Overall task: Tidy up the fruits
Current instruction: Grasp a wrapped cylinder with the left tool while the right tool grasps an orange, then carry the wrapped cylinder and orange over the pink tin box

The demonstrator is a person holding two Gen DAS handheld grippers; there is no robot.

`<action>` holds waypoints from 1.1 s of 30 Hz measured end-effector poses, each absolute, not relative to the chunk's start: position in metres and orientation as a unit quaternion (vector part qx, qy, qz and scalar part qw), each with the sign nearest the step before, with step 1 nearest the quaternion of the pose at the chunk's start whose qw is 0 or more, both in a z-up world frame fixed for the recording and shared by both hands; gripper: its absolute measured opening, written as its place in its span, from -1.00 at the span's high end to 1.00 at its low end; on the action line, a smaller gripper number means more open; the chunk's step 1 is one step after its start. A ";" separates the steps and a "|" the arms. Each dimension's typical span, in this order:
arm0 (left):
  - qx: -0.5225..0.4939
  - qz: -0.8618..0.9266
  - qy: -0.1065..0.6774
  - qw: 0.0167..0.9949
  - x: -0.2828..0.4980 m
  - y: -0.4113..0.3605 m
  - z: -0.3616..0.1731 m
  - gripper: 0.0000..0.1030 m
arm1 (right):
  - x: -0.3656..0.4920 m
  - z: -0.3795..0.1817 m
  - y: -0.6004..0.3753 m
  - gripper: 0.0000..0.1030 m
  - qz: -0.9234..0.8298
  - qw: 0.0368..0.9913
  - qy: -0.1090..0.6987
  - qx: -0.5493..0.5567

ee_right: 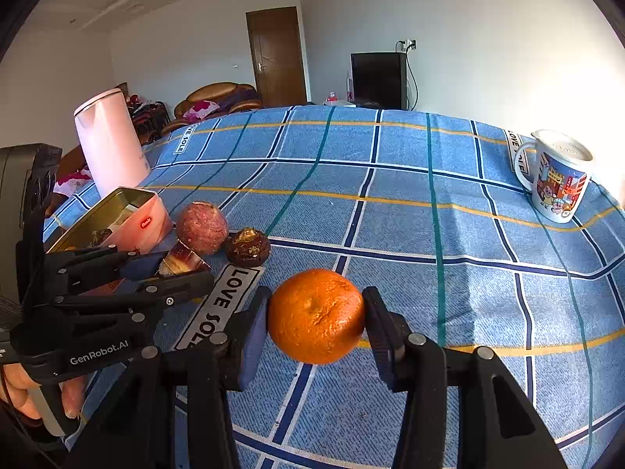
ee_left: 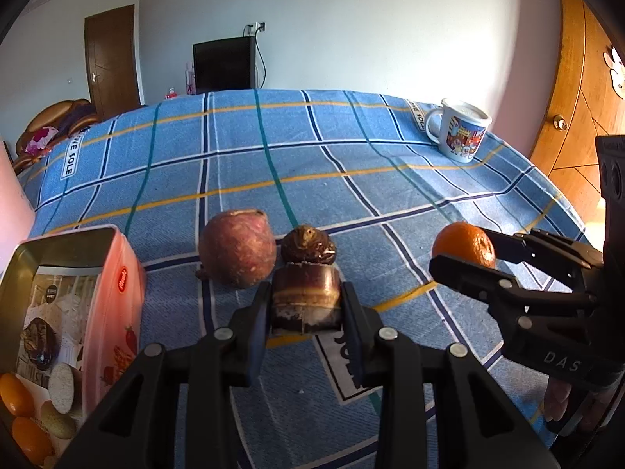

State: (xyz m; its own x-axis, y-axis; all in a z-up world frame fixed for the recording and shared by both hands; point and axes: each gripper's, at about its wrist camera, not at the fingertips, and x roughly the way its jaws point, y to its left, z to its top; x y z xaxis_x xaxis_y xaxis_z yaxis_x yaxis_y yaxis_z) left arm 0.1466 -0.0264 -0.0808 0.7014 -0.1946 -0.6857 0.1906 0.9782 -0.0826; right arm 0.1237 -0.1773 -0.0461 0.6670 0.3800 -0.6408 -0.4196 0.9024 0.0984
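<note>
Left gripper (ee_left: 306, 308) jaws clamped on brown cane chunk (ee_left: 305, 297); right gripper (ee_right: 316, 326) jaws part-open, gripping orange (ee_right: 316, 315).

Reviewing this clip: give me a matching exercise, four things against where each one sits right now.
Things:
1. orange
2. sugarcane piece
3. mug
4. small orange fruits

Places:
A. inside the open tin
B. between the left tool's pads
C. far corner of the blue checked cloth
D. between the right tool's pads

Pairs: 1-D, 2-B, 3-C, 4-A
</note>
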 end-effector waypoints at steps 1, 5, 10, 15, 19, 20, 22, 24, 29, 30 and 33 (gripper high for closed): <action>-0.001 -0.101 0.366 0.925 0.145 -0.026 -0.079 0.30 | 0.123 -0.045 -0.177 0.05 0.218 0.914 0.341 -0.029; 0.007 -0.093 0.343 0.935 0.139 -0.027 -0.073 0.30 | 0.118 -0.042 -0.177 0.05 0.223 0.919 0.325 -0.030; 0.013 -0.085 0.322 0.943 0.134 -0.028 -0.068 0.30 | 0.112 -0.037 -0.178 0.05 0.226 0.924 0.306 -0.030; 0.009 -0.077 0.304 0.950 0.129 -0.025 -0.065 0.30 | 0.108 -0.034 -0.179 0.05 0.228 0.929 0.289 -0.030; 0.006 -0.071 0.292 0.954 0.125 -0.022 -0.063 0.30 | 0.103 -0.032 -0.180 0.05 0.229 0.933 0.277 -0.029; 0.006 -0.071 0.288 0.955 0.124 -0.022 -0.062 0.30 | 0.103 -0.032 -0.180 0.05 0.229 0.933 0.275 -0.029; 0.006 -0.068 0.281 0.957 0.122 -0.022 -0.061 0.30 | 0.101 -0.031 -0.181 0.05 0.229 0.935 0.269 -0.029; 0.007 -0.066 0.273 0.960 0.119 -0.022 -0.059 0.30 | 0.098 -0.029 -0.181 0.05 0.230 0.937 0.263 -0.028; 0.012 -0.059 0.256 0.965 0.113 -0.022 -0.056 0.30 | 0.091 -0.025 -0.182 0.05 0.228 0.942 0.243 -0.029; 0.012 -0.058 0.253 0.966 0.112 -0.022 -0.055 0.30 | 0.089 -0.024 -0.182 0.05 0.228 0.944 0.239 -0.029; 0.012 -0.055 0.245 0.968 0.109 -0.021 -0.054 0.30 | 0.085 -0.022 -0.183 0.05 0.226 0.947 0.227 -0.029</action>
